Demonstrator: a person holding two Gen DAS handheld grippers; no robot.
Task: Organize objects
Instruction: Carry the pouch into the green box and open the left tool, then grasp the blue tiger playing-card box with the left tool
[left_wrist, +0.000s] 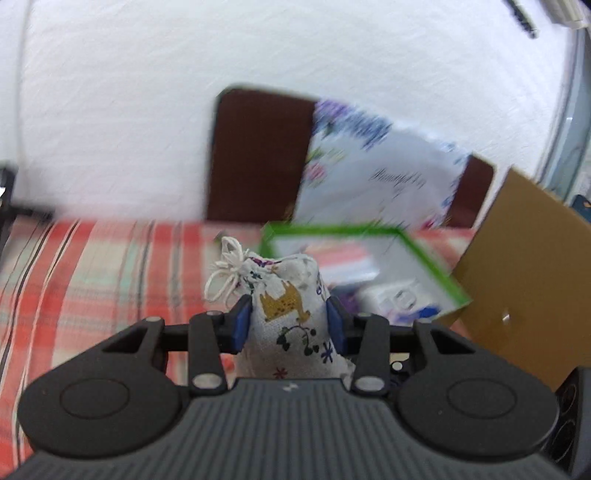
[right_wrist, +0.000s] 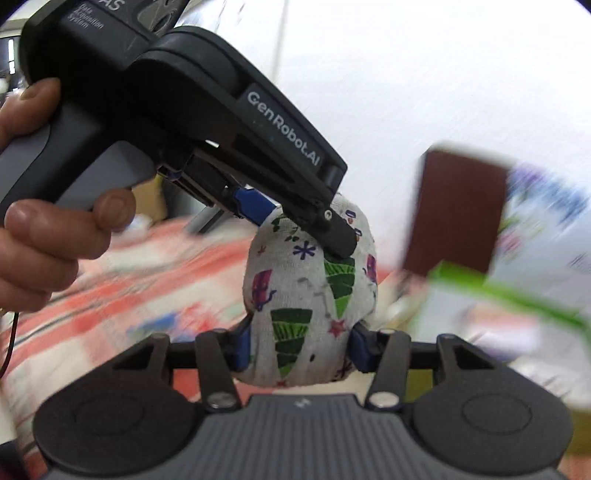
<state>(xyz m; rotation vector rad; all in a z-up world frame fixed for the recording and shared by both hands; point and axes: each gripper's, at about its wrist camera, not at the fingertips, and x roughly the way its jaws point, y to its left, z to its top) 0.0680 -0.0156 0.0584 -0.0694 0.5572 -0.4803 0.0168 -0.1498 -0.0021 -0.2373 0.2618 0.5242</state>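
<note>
A small printed fabric pouch (left_wrist: 280, 291) with a white drawstring knot (left_wrist: 227, 273) sits between the blue pads of my left gripper (left_wrist: 290, 317), which is shut on it. In the right wrist view the same pouch (right_wrist: 306, 288), with green trees on pale cloth, is held at both ends. My left gripper (right_wrist: 306, 229) pinches its top from the upper left, held by a person's hand (right_wrist: 44, 236). My right gripper (right_wrist: 301, 350) is shut on its lower part, and the cloth bulges above the pads. The pouch hangs above the plaid tablecloth (left_wrist: 92, 277).
A green-rimmed box (left_wrist: 369, 230) holding several items lies just beyond the pouch. A white floral bag (left_wrist: 376, 177) leans against a dark brown chair back (left_wrist: 258, 155) behind it. A brown cardboard sheet (left_wrist: 517, 277) stands at the right. A white wall fills the background.
</note>
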